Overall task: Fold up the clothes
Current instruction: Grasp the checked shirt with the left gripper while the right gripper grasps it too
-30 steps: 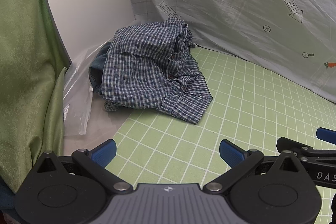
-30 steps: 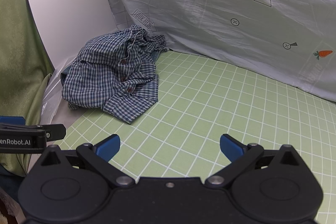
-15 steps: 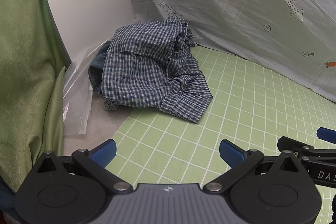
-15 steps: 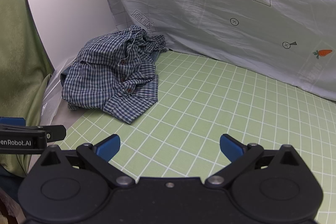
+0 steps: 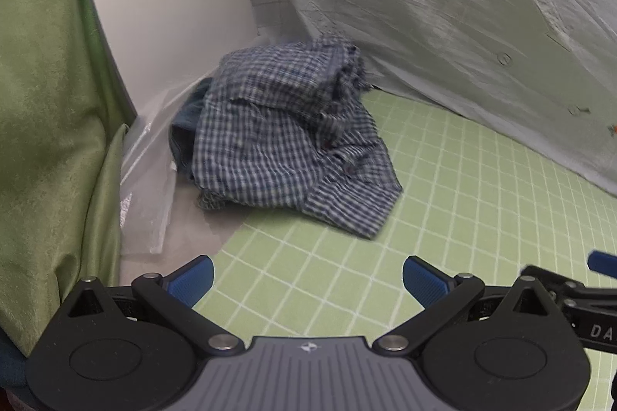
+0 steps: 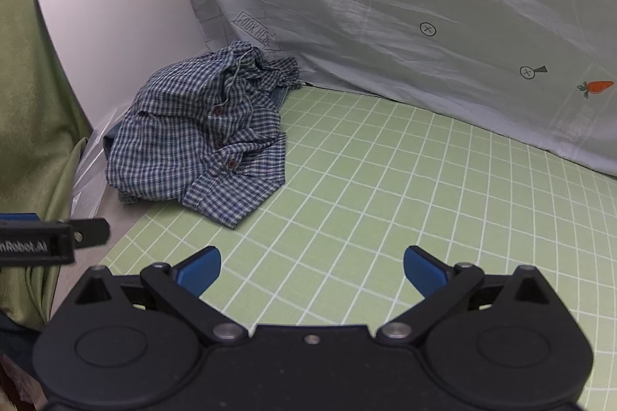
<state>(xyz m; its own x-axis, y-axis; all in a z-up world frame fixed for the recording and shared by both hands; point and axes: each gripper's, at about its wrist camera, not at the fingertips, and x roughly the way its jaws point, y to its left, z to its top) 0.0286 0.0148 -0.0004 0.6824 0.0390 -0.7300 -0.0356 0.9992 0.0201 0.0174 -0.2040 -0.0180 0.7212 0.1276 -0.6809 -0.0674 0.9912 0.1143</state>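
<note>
Here I am holding my left gripper (image 5: 306,276) and right gripper (image 6: 312,266) spread wide, gripping nothing, above the green grid mat (image 6: 385,179). The crumpled plaid shirt (image 6: 204,133) is lying at the mat's far left corner. Only my left view is showing the clear plastic bag (image 5: 148,187) beside it, while the right view is showing the shirt's buttons (image 6: 218,110).

A blue-and-white checked shirt (image 5: 285,141) lies crumpled in a loose heap at the far left of the bench, unfolded. Its dark red buttons (image 6: 230,163) face up, and one cuffed sleeve (image 6: 231,197) spills toward the near side.
</note>
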